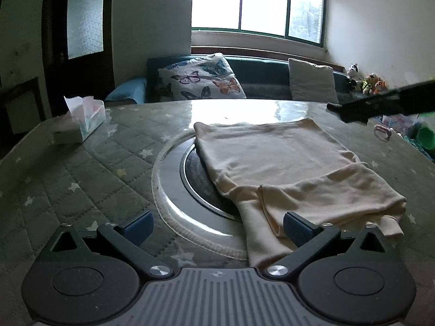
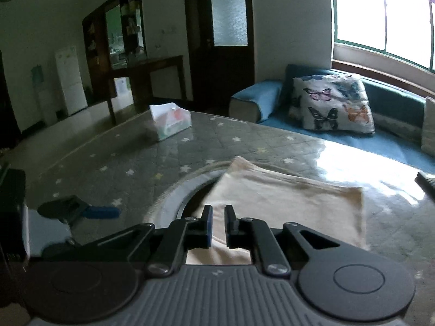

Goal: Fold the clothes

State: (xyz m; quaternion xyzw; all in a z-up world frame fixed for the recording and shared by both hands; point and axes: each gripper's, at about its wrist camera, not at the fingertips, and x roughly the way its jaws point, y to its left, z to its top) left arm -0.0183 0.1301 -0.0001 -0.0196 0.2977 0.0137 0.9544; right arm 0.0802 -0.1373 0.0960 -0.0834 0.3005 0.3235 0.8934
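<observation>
A cream garment [image 1: 285, 163] lies folded on the table, partly over a round metal inset [image 1: 174, 179]. Its near edge with a sleeve reaches under my left gripper's right finger. My left gripper [image 1: 217, 226] is wide open and empty, low over the table at the garment's near left corner. My right gripper [image 2: 218, 224] hovers above the garment [image 2: 285, 206] with its jaws a narrow gap apart and nothing between them. The right gripper also shows in the left wrist view [image 1: 380, 103], at the far right above the table. The left gripper shows in the right wrist view [image 2: 81, 212].
The table [image 1: 81, 163] has a grey quilted cover with stars under a glossy sheet. A tissue box [image 1: 81, 122] stands at its far left. A teal sofa [image 1: 258, 76] with a butterfly cushion [image 1: 201, 78] stands behind. Toys [image 1: 369, 81] and clutter lie at the right.
</observation>
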